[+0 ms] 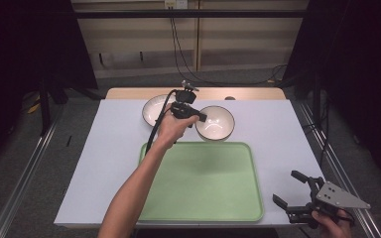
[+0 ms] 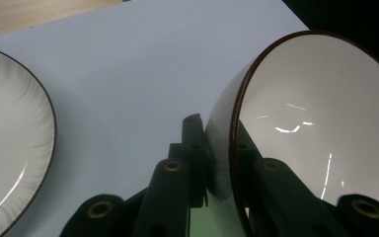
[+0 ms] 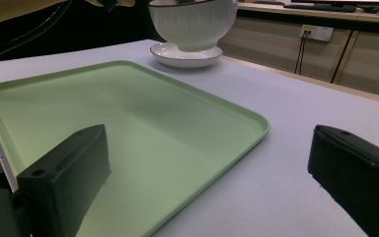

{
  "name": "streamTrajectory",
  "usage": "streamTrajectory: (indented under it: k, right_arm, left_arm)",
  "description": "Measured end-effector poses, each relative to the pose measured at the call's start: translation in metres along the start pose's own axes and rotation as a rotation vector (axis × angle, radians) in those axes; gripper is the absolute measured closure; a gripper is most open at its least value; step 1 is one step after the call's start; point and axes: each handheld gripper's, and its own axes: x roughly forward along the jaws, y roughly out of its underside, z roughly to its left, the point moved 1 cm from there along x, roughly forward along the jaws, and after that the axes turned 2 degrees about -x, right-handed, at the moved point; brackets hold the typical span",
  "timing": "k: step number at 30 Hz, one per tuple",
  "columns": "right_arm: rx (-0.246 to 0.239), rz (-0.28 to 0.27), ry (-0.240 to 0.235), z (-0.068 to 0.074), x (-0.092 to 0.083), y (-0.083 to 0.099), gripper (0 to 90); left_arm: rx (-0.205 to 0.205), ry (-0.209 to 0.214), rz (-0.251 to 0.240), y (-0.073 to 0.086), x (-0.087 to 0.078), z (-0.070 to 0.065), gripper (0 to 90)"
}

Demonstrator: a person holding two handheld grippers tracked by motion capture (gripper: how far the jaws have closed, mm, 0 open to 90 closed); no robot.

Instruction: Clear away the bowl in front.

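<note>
**Bowl pinched by its rim, carried above the worktop**

Nearest the person, the right gripper rests at the worktop's near right corner, its fingers spread wide with nothing between them, pointing across the green tray. The tray lies bare in front of the person, between them and the crockery.

Beyond the tray's far edge, the left gripper has its fingers clenched on the rim of the white bowl, one finger outside the wall and one inside. In the right gripper view the bowl hangs clear above a white saucer. A ribbed plate sits just left of the gripper.

The likely trouble is the grip itself: a narrow pinch on a smooth glazed rim, with the bowl's weight hanging off to one side. The bowl could well swivel or slip out between the fingers, and a drop from here would land it on the saucer below. A sideways swing could knock the plate. Should the bowl be bound for the tray, the tray's raised lip could catch its foot if it travels low.
</note>
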Motion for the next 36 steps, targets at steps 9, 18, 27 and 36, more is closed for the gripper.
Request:
streamTrajectory:
  k: [9, 18, 27, 36]
  right_arm:
    - [-0.006, -0.001, -0.009, 0.001, 0.0, 0.0, 2.3]
    - [-0.004, -0.001, -0.01, 0.0, 0.0, 0.0, 2.3]
    - [-0.01, 0.002, -0.015, 0.0, 0.0, 0.0, 2.3]
    - [-0.002, 0.0, -0.012, 0.001, -0.001, 0.0, 2.0]
  left_arm:
    - [0.004, 0.022, 0.039, 0.003, 0.021, -0.009, 82.3]
    - [0.019, 0.047, 0.063, 0.001, 0.035, -0.026, 82.3]
    - [0.025, 0.061, 0.083, 0.002, 0.049, -0.035, 82.3]
    - [-0.006, 0.075, 0.099, 0.006, 0.067, -0.045, 82.3]
